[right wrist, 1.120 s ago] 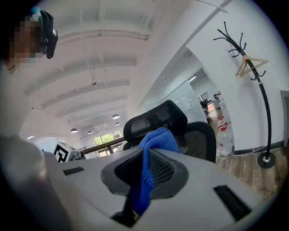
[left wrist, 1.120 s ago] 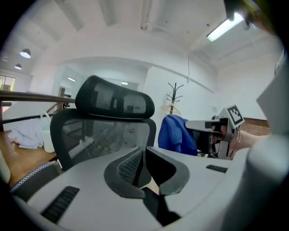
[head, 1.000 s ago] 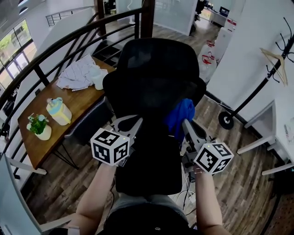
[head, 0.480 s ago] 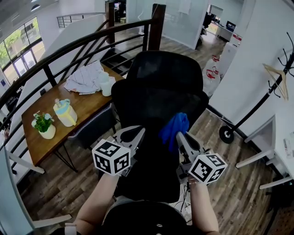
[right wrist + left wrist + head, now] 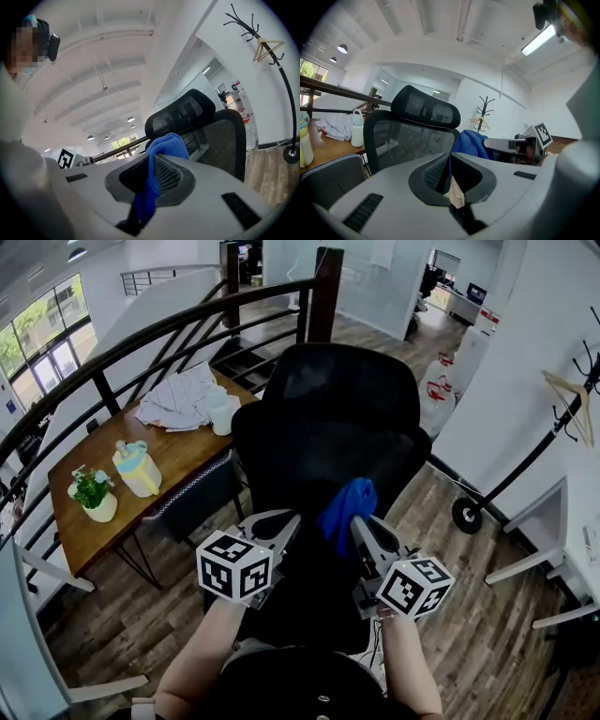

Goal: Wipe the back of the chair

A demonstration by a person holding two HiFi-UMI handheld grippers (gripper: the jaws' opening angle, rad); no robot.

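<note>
Low in the frame, the left gripper [image 5: 284, 523] has its jaws pressed together, with nothing in them. Beside it, the right gripper [image 5: 361, 524] pinches a blue cloth [image 5: 344, 505]. The cloth is right by the back of the black chair [image 5: 328, 418] in the middle. A table [image 5: 164, 460] sits farther off, at the left.

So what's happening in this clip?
A person stands behind a black office chair with a gripper in each hand. The right gripper has its tongs shut on a blue cloth, held at the chair's back. The left gripper is shut and empty beside it. Whether the cloth touches the mesh is unclear.
</note>
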